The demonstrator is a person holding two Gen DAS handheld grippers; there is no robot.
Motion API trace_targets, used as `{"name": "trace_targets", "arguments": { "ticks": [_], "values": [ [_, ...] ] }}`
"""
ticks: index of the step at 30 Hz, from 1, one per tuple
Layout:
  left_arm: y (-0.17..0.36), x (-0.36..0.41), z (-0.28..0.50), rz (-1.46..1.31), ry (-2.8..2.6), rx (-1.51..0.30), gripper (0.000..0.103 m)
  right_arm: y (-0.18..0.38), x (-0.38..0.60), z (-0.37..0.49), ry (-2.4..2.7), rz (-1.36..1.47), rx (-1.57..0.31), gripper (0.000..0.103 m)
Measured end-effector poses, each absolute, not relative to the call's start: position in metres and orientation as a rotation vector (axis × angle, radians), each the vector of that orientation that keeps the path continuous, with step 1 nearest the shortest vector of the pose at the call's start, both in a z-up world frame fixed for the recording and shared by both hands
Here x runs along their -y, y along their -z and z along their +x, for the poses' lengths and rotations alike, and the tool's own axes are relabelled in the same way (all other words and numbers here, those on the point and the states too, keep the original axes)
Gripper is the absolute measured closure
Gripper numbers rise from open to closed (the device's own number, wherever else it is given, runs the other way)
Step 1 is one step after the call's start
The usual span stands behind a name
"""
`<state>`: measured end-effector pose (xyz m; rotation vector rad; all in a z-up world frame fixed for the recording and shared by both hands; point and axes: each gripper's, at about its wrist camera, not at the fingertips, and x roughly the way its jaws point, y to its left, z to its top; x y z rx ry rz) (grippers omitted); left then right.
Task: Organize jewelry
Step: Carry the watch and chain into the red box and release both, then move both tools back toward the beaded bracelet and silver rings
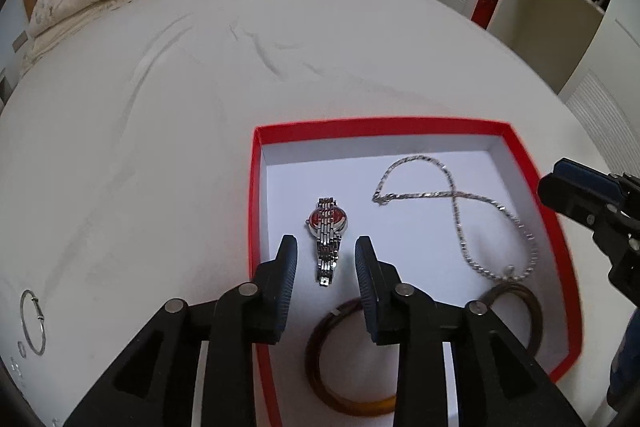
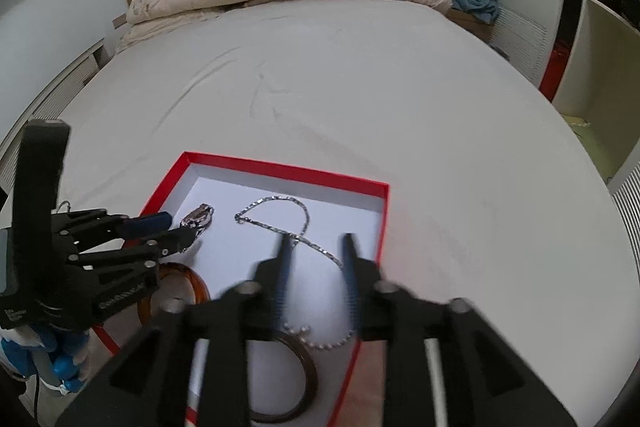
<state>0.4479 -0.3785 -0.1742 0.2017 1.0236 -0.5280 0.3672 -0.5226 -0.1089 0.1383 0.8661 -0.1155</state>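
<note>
Red-rimmed box (image 1: 256,227) lies lower centre on white bed sheet (image 1: 160,147). Inside: watch (image 1: 329,239), silver chain necklace (image 1: 452,203), amber bangle (image 1: 320,359), dark bangle (image 1: 534,307). Left gripper (image 1: 326,247) jaws spread either side of the watch band, not touching. Right gripper (image 2: 316,247) jaws parted over the necklace, pinching nothing. Thin silver bangle (image 1: 32,323) on sheet, lower left.

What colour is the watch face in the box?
Red, on a silver band; the watch shows best in the left wrist view.
</note>
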Motion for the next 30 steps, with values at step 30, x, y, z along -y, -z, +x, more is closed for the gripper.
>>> {"name": "trace_targets", "arguments": {
  "ticks": [30],
  "values": [
    [0.038, -0.066, 0.303, 0.024, 0.013, -0.845, 0.059, -0.018, 0.263, 0.269, -0.214, 0.109, -0.726, 0.070]
  ]
}}
